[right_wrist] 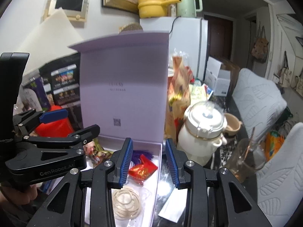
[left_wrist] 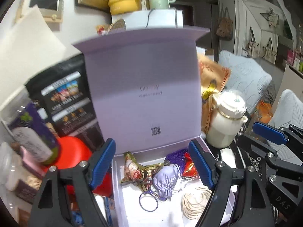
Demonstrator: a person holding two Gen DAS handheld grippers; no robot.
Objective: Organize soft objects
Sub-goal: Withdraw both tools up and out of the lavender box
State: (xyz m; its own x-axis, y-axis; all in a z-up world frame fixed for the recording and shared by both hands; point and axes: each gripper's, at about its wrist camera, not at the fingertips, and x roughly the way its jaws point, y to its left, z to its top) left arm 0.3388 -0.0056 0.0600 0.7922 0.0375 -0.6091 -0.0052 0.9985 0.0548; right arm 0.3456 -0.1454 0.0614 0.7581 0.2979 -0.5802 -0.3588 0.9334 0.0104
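Both grippers hover empty over the lilac box [left_wrist: 206, 147] — the left gripper [left_wrist: 152, 165] spread wide, the right gripper [right_wrist: 148, 163] partly parted. Inside lie a lilac pouch [left_wrist: 165, 181], red packet [right_wrist: 142, 170], and rubber bands [right_wrist: 126, 203]. Its upright lid [left_wrist: 142, 87] blocks everything behind. Crowding the right wall stands a white jar [right_wrist: 200, 138]; a red container [left_wrist: 75, 151] sits left, half hidden.

A pale purple box [left_wrist: 117, 204] sits open, and its lid [left_wrist: 144, 87] stands straight up at the back. Soft little things lie inside on the white bottom. A shiny purple pouch [left_wrist: 165, 183] lies in the middle, touching a crinkly gold and red bag [left_wrist: 138, 172]. A purple tassel [left_wrist: 175, 156] lies behind it, beside a red packet [right_wrist: 143, 169]. A bundle of cream rubber bands [right_wrist: 126, 204] lies near the front. A dark hair tie [left_wrist: 148, 201] lies flat.
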